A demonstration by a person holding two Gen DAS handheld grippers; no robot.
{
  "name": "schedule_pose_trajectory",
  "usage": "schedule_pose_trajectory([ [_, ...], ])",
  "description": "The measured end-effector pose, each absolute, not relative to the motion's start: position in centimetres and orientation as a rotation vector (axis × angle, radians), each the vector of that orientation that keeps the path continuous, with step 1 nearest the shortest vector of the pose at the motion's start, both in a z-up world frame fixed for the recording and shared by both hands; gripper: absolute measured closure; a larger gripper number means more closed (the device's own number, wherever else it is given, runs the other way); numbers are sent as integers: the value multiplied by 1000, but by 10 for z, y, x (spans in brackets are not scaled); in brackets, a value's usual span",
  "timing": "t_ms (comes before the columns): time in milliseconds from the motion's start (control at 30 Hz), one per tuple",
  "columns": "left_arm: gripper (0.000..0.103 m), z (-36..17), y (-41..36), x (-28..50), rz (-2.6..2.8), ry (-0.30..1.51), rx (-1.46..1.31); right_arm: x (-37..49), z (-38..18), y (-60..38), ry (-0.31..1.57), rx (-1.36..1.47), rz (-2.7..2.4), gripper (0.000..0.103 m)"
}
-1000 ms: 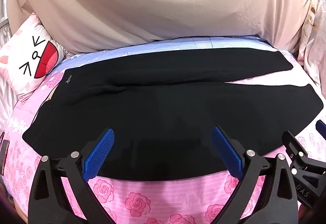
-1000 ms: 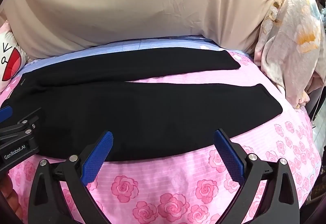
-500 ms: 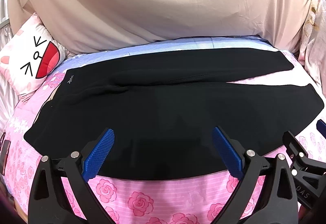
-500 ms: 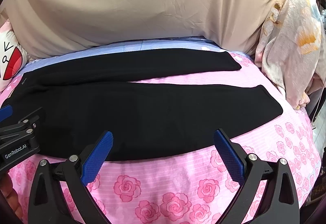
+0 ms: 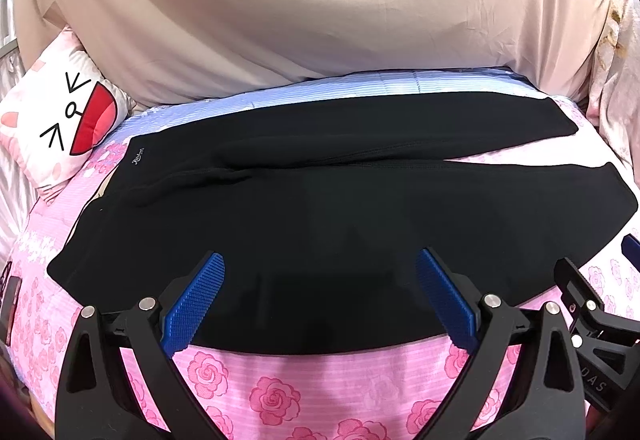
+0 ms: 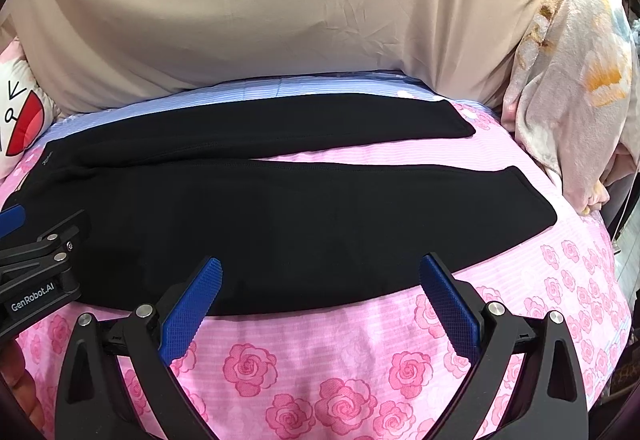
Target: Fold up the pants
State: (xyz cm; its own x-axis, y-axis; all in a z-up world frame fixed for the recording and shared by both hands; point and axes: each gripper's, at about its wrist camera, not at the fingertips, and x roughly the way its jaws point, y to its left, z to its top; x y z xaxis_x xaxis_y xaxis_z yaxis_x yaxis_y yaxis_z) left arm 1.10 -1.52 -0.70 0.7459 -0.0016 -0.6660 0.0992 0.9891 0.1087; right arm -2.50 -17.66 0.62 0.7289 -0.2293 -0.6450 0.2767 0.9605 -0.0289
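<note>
Black pants (image 5: 320, 207) lie flat on a pink rose-print bed sheet (image 5: 280, 396), waistband to the left, two legs stretching right in a narrow V. They also show in the right wrist view (image 6: 304, 215). My left gripper (image 5: 320, 300) is open and empty, hovering over the near edge of the closer leg. My right gripper (image 6: 320, 300) is open and empty, above the same near edge further right. The left gripper shows at the left edge of the right wrist view (image 6: 36, 272).
A large beige duvet (image 5: 320, 7) is piled behind the pants. A white cartoon-face pillow (image 5: 64, 123) sits at the left. A pale floral blanket (image 6: 568, 87) is heaped at the right. A blue striped sheet strip (image 5: 340, 87) lies behind the far leg.
Both views have shifted very slightly; the grippers stay open above the near leg's edge. The pants have not moved.
</note>
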Motion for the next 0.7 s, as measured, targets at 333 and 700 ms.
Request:
schedule_pose_trajectory([
  [333, 8, -9, -12, 11, -53, 728, 135, -23, 6, -176, 702, 70, -283, 6],
  [700, 8, -9, -13, 10, -60, 729, 141, -23, 7, -177, 702, 70, -281, 6],
])
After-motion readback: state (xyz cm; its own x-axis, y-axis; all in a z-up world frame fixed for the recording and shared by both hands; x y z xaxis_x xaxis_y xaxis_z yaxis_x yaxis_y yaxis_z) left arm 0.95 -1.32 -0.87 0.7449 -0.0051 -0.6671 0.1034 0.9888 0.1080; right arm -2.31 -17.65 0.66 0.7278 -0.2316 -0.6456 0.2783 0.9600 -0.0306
